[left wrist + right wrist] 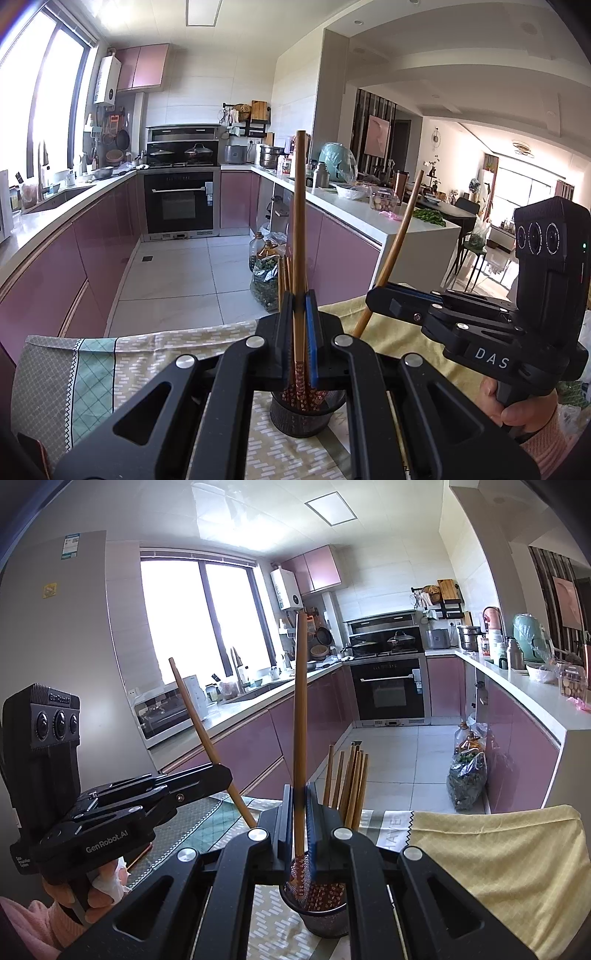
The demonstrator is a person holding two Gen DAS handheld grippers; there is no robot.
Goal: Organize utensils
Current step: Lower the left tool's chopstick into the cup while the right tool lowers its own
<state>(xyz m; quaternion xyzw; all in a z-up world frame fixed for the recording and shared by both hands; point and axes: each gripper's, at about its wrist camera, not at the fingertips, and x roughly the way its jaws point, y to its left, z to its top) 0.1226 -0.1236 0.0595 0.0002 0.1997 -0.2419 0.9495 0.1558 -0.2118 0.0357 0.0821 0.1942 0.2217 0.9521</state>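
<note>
A dark mesh cup (295,424) (325,915) stands on the patterned tablecloth (147,354) and holds several wooden chopsticks (351,782) with red patterned ends. My left gripper (299,295) (227,771) is shut on one upright chopstick (300,221) whose patterned end hangs at the cup's mouth. In the right wrist view this same chopstick (203,731) leans left. My right gripper (299,788) (373,291) is shut on another chopstick (300,709) (402,229), its lower end inside the cup's rim. A hand holds each gripper's handle.
A yellow cloth (498,856) lies on the table to the right of the cup. Beyond the table's far edge are a tiled floor, pink cabinets, an oven (179,203) and bags (467,779) on the floor by the counter.
</note>
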